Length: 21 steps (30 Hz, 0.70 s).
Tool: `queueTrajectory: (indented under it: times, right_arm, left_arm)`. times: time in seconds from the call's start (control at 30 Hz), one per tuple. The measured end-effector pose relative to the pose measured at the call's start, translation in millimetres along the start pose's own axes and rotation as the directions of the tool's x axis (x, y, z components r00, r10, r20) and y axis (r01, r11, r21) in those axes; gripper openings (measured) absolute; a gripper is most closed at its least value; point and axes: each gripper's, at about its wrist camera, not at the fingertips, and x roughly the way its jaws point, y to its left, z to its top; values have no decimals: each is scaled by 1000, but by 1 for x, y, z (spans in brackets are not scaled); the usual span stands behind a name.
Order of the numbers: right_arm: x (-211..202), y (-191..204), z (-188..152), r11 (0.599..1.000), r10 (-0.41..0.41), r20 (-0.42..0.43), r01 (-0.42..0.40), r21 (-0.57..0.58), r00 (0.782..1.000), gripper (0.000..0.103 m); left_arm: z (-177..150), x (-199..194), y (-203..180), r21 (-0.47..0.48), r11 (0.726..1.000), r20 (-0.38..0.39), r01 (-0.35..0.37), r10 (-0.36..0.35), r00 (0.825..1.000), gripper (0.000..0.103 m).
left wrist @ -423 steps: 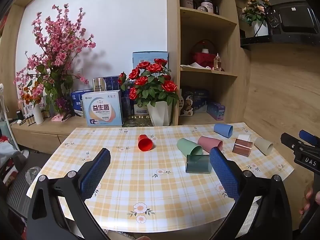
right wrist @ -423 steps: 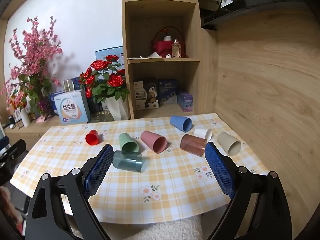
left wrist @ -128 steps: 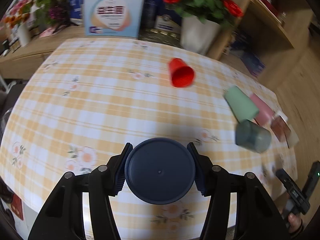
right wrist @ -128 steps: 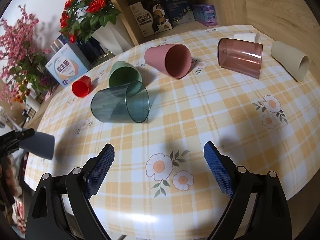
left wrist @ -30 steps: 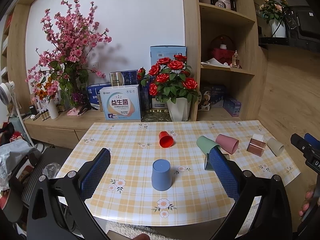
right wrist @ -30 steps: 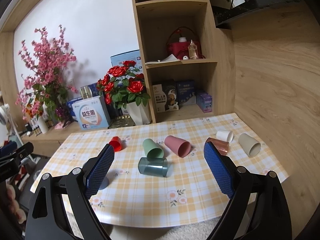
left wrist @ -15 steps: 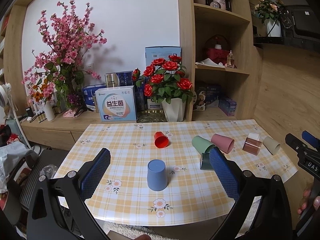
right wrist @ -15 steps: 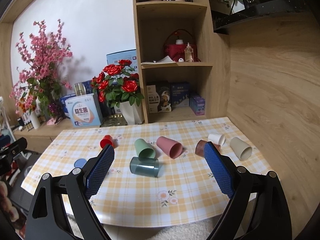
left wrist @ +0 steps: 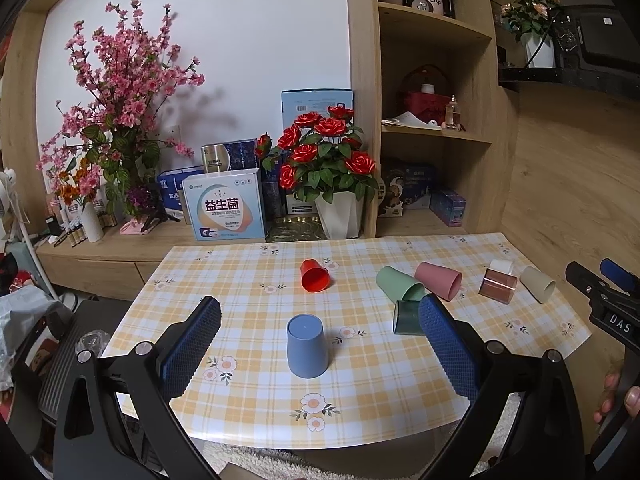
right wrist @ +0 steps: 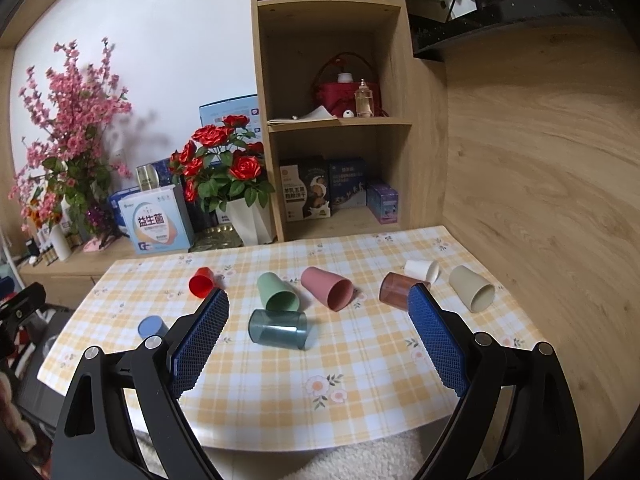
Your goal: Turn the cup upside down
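A blue cup (left wrist: 307, 346) stands upside down on the checked tablecloth (left wrist: 248, 280), near the front left; it also shows in the right wrist view (right wrist: 150, 327). My left gripper (left wrist: 318, 346) is open and empty, held back from the table with the blue cup between its fingers' line of sight. My right gripper (right wrist: 318, 338) is open and empty, also held back off the table's front edge. Several cups lie on their sides: red (left wrist: 315, 276), green (left wrist: 400, 285), pink (left wrist: 438, 280), dark teal (right wrist: 277, 328), brown (right wrist: 396, 291), white (right wrist: 421, 270) and beige (right wrist: 471, 288).
A rose pot (left wrist: 340, 216), a white box (left wrist: 230, 210) and a pink blossom vase (left wrist: 90, 222) stand on the sideboard behind the table. A wooden shelf unit (right wrist: 336, 120) and wood wall lie to the right. The right gripper shows at the right edge of the left wrist view (left wrist: 608, 300).
Both grippers have drifted slightly; the table sits a little closer in both views. The blue cup stays upside down where it was. Earlier, my left gripper held that cup; it has let go.
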Motion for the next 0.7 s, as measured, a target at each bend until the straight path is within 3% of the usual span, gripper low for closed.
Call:
queueTrajectory:
  times: [0.4, 0.7]
  right_arm:
    - [2, -1, -1, 1000, 2, -12, -1, 7, 1000, 88]
    - [3, -1, -2, 1000, 0, -14, 0, 9, 1000, 88]
  left_arm:
    - [-2, -2, -1, 0, 1000, 12, 31, -31, 999, 97]
    - [-3, 4, 2, -22, 1000, -2, 14, -14, 1000, 97]
